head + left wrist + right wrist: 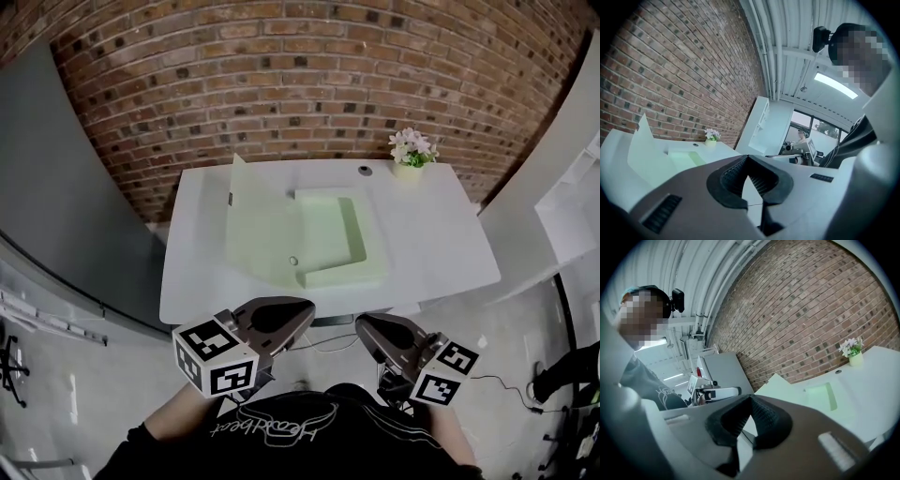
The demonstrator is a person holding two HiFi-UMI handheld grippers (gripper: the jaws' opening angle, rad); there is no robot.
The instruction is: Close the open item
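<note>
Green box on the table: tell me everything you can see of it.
The pale green box, seemingly thin plastic, is a flat file case lying open on the white table. Low walls rim its far, right and near sides; its lid stands raised along the left edge. Only the table touches it.

Soft, even light fills the head view, and the white counter reads bright, almost washed out, with only faint shadows. The brick wall bows strongly from wide-angle distortion. In both gripper views the corners fall to black, and a ceiling light strip glares white. Close to the lens, the left gripper and right gripper look soft, their jaws dark against the brighter background
</note>
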